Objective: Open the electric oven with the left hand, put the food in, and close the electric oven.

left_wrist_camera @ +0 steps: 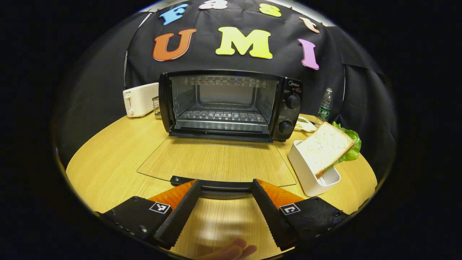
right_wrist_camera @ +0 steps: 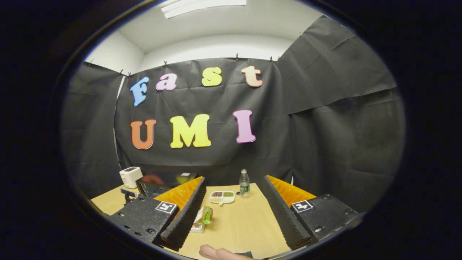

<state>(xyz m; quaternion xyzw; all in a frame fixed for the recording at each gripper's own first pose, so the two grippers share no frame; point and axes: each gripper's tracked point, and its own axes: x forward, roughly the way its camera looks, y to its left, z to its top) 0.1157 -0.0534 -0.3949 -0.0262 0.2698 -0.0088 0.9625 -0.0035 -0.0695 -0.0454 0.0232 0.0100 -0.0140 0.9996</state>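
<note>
On the wooden bench [left_wrist_camera: 119,159] the electric oven [left_wrist_camera: 231,104] stands with its glass door [left_wrist_camera: 216,164] folded fully down, lying flat toward the camera, so the wire rack inside is visible. Low in the left gripper view, the left gripper [left_wrist_camera: 226,196] is held level and points straight at the oven; its fingers [left_wrist_camera: 182,209] are wide apart, one on each side of the door handle [left_wrist_camera: 216,186], which lies between their tips, and whether they touch it I cannot tell. Fingertips of a hand [left_wrist_camera: 231,251] appear at the bottom edge of this view. A small brand word is printed above the two knobs on the oven's panel, but it is too small to read with certainty. The food, a sandwich [left_wrist_camera: 326,148] of white bread with green lettuce, leans tilted on a white holder [left_wrist_camera: 310,175] just to the right of the open door. A white toaster [left_wrist_camera: 140,99] stands left of the oven, and a water bottle [left_wrist_camera: 325,106] with a green label stands behind on the right; its label is not readable. In the right gripper view, the right gripper [right_wrist_camera: 232,213] is higher and tilted upward, fingers also wide apart and holding nothing, above the bench. Between them I see the sandwich near the left finger, a divided snack tray [right_wrist_camera: 222,197] and the bottle farther off.
</note>
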